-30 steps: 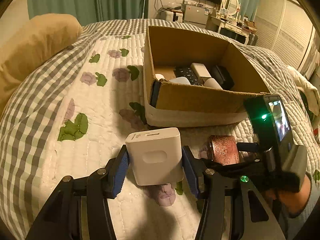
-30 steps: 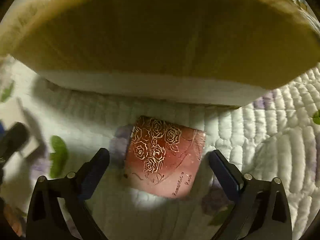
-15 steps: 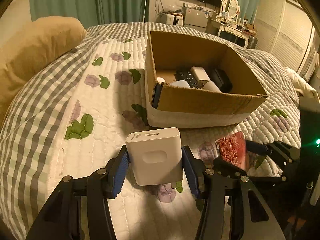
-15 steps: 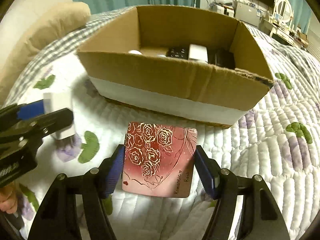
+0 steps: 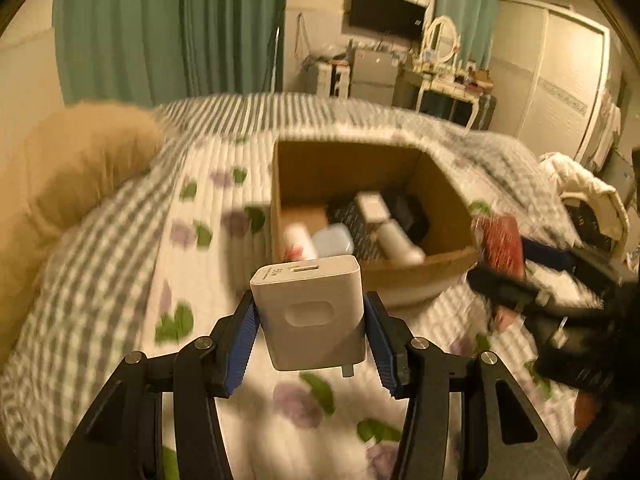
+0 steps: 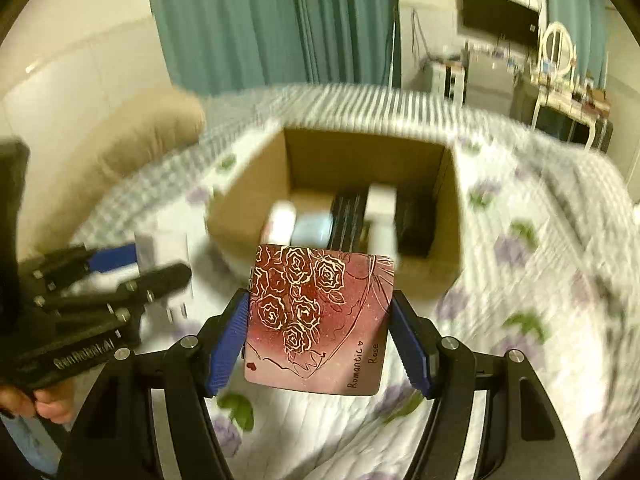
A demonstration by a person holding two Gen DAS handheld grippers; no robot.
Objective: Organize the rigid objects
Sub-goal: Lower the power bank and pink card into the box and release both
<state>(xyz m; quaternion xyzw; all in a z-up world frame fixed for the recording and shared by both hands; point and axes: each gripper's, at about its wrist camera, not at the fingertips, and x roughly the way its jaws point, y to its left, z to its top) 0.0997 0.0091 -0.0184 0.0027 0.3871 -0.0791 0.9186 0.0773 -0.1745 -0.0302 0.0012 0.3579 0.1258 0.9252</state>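
Left tool (image 5: 311, 322): pinched a white USB charger (image 5: 313, 312) by its flat sides, held above the quilted bed (image 5: 120, 280), cardboard box (image 5: 448, 188) at 12 o'clock.
Right tool (image 6: 320, 330): clamped a rose-printed tin (image 6: 320, 316) across its edges, box (image 6: 452, 200) at 12 o'clock.
Handling: both looked light, stiff and smooth; the charger's glossy shell could slip, so side grips suited them.
Box contents: several items, blurred.

Black angular gripper frames, blue ribbed jaws, silver screws, white "GenRobot.AI" lettering, bare fingertips (image 6: 48, 402)
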